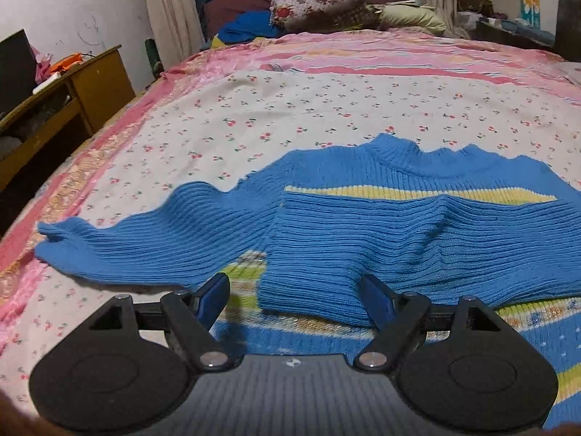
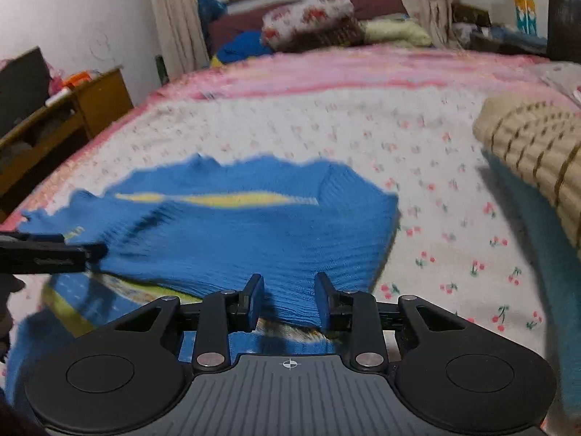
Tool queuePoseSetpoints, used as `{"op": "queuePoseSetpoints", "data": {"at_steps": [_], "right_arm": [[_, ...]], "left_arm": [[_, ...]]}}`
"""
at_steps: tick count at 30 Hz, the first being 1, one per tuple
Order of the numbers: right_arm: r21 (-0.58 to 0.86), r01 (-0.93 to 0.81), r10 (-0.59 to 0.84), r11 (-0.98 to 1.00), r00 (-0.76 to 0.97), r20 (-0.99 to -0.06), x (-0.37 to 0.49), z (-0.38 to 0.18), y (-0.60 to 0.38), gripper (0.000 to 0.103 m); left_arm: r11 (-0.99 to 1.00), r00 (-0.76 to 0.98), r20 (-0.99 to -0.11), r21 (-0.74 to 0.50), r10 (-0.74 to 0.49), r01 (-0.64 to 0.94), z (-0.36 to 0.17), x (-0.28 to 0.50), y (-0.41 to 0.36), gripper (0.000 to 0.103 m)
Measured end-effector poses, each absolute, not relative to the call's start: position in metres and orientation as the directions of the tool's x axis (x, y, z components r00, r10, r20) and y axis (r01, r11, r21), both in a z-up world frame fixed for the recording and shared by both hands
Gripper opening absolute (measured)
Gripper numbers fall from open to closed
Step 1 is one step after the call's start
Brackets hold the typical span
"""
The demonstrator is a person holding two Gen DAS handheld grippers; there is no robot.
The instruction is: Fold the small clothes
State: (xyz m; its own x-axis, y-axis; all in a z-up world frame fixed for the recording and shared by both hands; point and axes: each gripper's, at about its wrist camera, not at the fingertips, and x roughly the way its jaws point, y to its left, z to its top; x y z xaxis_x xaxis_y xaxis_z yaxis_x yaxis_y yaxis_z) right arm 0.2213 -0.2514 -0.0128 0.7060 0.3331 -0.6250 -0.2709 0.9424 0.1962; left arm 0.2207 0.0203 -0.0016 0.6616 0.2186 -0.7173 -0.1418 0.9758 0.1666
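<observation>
A small blue ribbed sweater (image 1: 399, 225) with a yellow stripe lies on the cherry-print bed sheet (image 1: 290, 116). Its right sleeve is folded across the chest; its left sleeve (image 1: 138, 247) stretches out to the left. My left gripper (image 1: 297, 290) is open just above the folded sleeve's cuff, which lies between the fingers. In the right wrist view the sweater (image 2: 247, 232) is blurred. My right gripper (image 2: 288, 301) is open, its fingers on either side of the sweater's near edge. The left gripper's finger (image 2: 54, 254) shows at the left edge.
A beige striped knit garment (image 2: 537, 149) lies on the bed at the right. Pillows and a floral quilt (image 1: 319, 0) are piled at the head of the bed. A wooden desk (image 1: 72, 87) stands to the left of the bed.
</observation>
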Motion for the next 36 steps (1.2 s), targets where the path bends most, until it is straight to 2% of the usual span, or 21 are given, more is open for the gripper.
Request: {"op": "queuePoseSetpoints", "data": {"at_steps": [5, 9, 20, 26, 32, 36], "right_arm": [[0.121, -0.268, 0.275, 0.956, 0.670, -0.689, 0.224, -0.024, -0.240, 0.030], [0.137, -0.288, 0.305, 0.948, 0.690, -0.657, 0.217, -0.015, -0.239, 0.031], [0.090, -0.313, 0.292, 0.946, 0.691, -0.662, 0.213, -0.024, -0.227, 0.032], [0.086, -0.317, 0.294, 0.945, 0.701, -0.649, 0.210, -0.022, -0.224, 0.032], [0.101, -0.314, 0.303, 0.944, 0.707, -0.639, 0.205, -0.019, -0.221, 0.032], [0.115, -0.339, 0.333, 0.934, 0.703, -0.629, 0.206, -0.012, -0.206, 0.032]], "left_arm": [[0.969, 0.641, -0.727, 0.197, 0.246, -0.148, 0.001, 0.218, 0.019, 0.085], [0.971, 0.649, -0.723, 0.184, 0.238, -0.150, 0.007, 0.209, 0.024, 0.084], [0.952, 0.581, -0.761, 0.162, 0.289, -0.261, -0.006, 0.194, 0.085, 0.079], [0.943, 0.592, -0.740, 0.181, 0.319, -0.280, -0.001, 0.189, 0.101, 0.079], [0.912, 0.582, -0.727, 0.150, 0.363, -0.381, 0.008, 0.189, 0.156, 0.079], [0.875, 0.554, -0.741, 0.093, 0.380, -0.476, 0.005, 0.191, 0.210, 0.070]]}}
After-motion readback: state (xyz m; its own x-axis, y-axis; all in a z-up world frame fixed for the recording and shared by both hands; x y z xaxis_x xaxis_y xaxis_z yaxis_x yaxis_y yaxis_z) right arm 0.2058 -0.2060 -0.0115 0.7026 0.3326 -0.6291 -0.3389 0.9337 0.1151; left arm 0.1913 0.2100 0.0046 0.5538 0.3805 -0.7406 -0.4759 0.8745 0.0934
